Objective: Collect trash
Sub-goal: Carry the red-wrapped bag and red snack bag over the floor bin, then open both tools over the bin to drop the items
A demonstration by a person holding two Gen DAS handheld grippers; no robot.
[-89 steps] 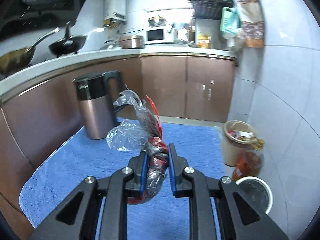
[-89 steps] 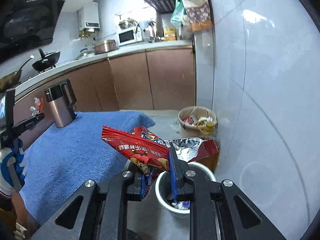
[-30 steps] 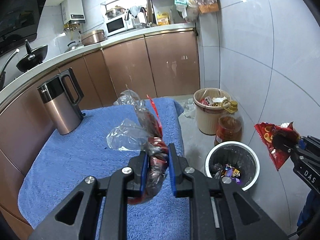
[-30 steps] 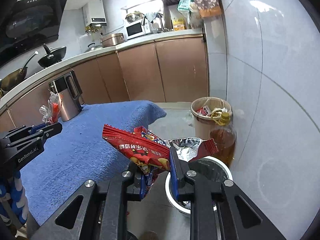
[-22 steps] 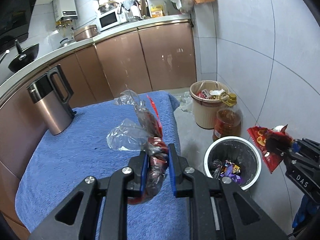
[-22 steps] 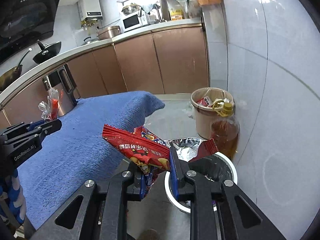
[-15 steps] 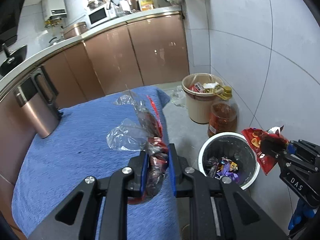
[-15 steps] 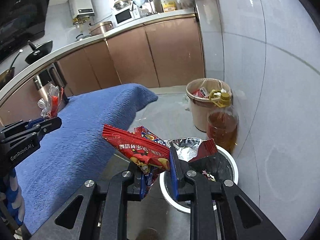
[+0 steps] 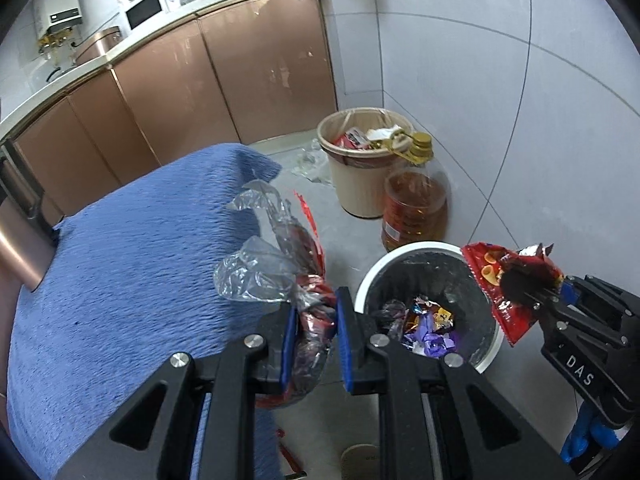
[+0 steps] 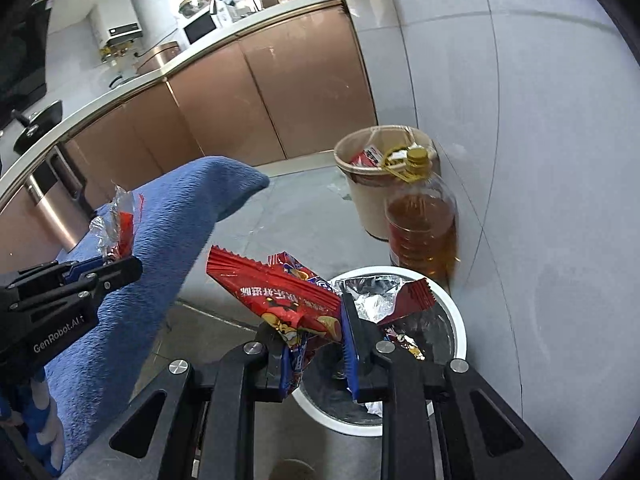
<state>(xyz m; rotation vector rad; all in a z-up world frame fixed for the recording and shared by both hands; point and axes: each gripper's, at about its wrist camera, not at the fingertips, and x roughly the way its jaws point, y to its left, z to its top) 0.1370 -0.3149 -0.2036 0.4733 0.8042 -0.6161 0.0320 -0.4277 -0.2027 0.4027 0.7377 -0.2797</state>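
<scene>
Swung down toward white bin (image 9: 430,248), lower right; both jaws clamped on wrappers. Best centred over rim before release.

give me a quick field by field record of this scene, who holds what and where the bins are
left gripper: shut on a crumpled clear wrapper, over the edge of the blue cloth
right gripper: shut on a red snack bag, above the white bin
white bin contents: a few coloured wrappers
beige bin: on the floor by the wall, already holding trash
oil bottle: stands between the two bins
task stage: neither piece dropped yet
</scene>
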